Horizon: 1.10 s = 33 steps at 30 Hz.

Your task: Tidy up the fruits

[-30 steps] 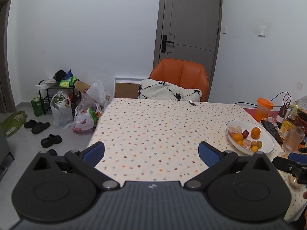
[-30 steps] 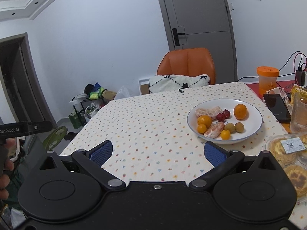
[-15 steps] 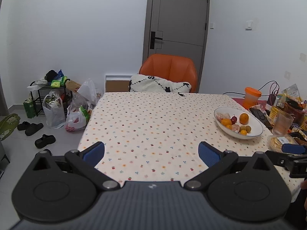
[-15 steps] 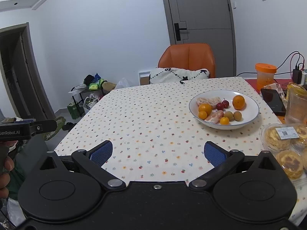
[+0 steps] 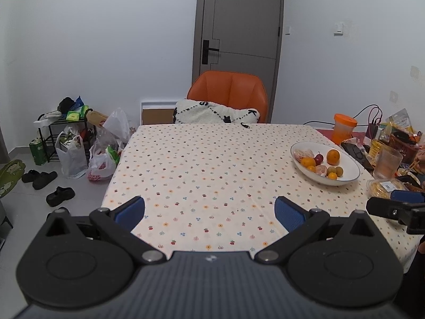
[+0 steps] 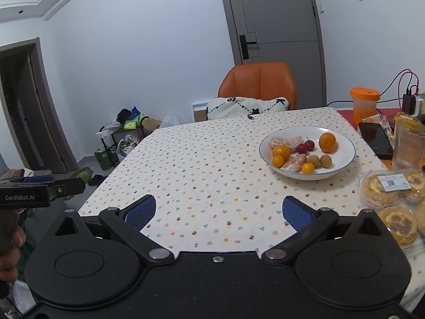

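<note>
A white bowl stands on the right side of the table with a dotted cloth. It holds oranges, small red fruits, peeled citrus pieces and small green-brown fruits. My left gripper is open over the near table edge with nothing between its blue pads. My right gripper is open too, empty, short of the bowl and to its left. Each gripper's side shows at the edge of the other's view.
An orange chair with a white cushion stands at the far side. Right of the bowl are a glass, a phone, an orange-lidded jar, boxed pastries and cables. Bags, a rack and shoes crowd the floor at left.
Both grippers have drawn back from the table and risen a little, so more of the cloth and bowl shows. Both stay open.
</note>
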Motion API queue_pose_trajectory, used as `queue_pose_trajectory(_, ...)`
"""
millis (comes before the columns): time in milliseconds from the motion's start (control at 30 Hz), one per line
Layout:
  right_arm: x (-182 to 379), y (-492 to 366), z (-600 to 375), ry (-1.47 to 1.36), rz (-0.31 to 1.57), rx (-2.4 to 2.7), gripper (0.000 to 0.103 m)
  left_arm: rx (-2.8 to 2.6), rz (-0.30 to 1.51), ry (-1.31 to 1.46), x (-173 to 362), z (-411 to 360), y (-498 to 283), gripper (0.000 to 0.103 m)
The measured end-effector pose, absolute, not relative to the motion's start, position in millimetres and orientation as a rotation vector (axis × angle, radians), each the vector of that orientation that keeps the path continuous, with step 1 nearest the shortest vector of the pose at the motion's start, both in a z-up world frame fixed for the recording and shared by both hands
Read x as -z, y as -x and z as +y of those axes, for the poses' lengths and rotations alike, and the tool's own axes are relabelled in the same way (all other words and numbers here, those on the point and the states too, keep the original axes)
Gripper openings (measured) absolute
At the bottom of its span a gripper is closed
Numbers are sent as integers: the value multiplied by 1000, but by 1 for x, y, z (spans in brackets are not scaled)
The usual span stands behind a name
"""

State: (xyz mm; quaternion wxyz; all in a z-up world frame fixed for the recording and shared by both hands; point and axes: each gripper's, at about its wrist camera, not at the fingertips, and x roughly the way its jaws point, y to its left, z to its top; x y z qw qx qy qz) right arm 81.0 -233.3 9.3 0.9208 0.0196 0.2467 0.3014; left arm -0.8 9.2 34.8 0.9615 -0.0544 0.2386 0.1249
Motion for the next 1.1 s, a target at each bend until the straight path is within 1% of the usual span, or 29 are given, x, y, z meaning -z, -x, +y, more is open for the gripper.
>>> queue_pose_trajectory(1100,-10,-79,-236,-44,501,-622,103,-246,504,108,-31,7,-1,103)
